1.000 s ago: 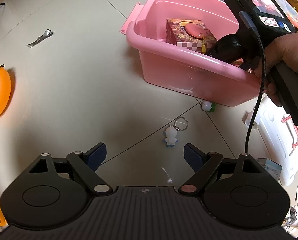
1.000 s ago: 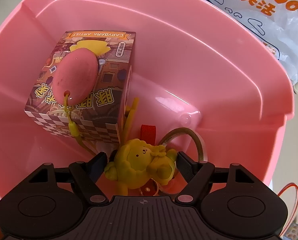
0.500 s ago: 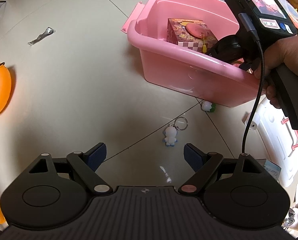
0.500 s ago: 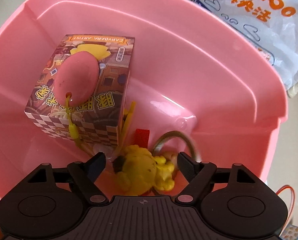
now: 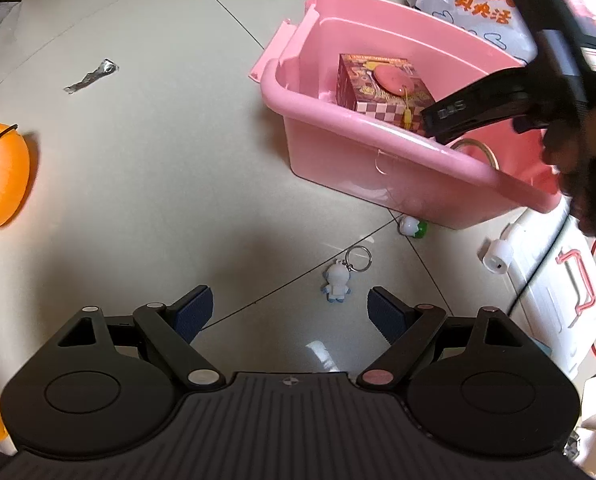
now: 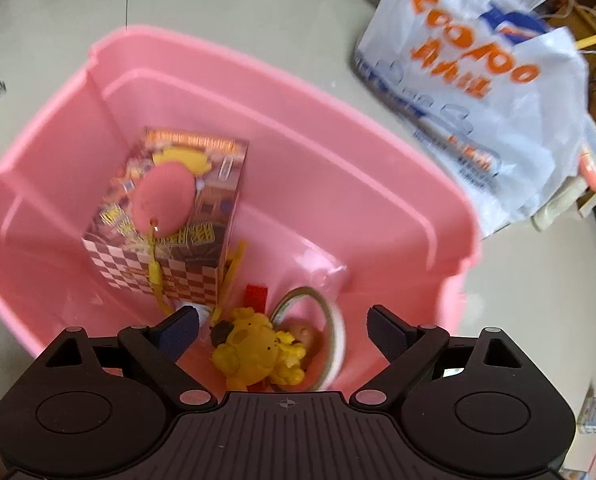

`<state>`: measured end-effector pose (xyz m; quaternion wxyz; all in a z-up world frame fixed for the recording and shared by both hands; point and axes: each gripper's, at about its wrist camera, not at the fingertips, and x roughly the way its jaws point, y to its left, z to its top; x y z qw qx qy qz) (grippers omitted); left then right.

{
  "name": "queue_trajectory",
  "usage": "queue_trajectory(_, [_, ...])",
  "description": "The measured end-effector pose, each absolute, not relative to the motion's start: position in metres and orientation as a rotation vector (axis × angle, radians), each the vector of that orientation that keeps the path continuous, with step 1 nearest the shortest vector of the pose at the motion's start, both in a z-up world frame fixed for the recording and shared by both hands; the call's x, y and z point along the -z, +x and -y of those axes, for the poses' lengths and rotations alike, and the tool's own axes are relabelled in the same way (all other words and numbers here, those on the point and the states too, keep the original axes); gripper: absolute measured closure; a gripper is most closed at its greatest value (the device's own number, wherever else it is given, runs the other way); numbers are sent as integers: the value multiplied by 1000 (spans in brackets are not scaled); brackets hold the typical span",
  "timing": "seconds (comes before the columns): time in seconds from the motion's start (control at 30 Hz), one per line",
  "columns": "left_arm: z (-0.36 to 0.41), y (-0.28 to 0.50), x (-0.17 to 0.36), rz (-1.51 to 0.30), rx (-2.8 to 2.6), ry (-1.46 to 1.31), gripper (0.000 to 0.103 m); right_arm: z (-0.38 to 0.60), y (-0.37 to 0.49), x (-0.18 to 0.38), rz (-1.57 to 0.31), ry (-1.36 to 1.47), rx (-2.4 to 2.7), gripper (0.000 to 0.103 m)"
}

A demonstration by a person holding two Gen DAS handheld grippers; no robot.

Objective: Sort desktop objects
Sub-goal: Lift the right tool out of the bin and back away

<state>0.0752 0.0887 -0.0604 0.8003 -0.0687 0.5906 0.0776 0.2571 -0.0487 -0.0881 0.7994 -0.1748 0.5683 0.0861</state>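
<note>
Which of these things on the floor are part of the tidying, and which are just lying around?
Part of the job:
pink plastic tub
yellow plush dog toy, already inside
small white figure keychain, on the floor
small white-and-green toy

Just lying about:
white printed plastic bag
crumpled foil scrap

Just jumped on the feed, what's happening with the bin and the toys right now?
The right gripper is open above the pink bin, empty. Below it, the yellow plush dog lies on the bin floor beside a tape roll and the patterned box with a pink oval charm on top. The left gripper is open over the floor, aimed toward a small white figure keychain not yet picked up.
</note>
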Motion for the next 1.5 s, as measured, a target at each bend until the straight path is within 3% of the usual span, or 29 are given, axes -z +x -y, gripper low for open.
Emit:
queue_trajectory(0.53, [-99,63,23,-1177,-201,-153,14,84,142,-30,-965,-426,-189,14])
queue_trajectory(1.5, [-89,10,6,-1145,-177,-150,14,127,-8,-39,-986,-373,-189,14])
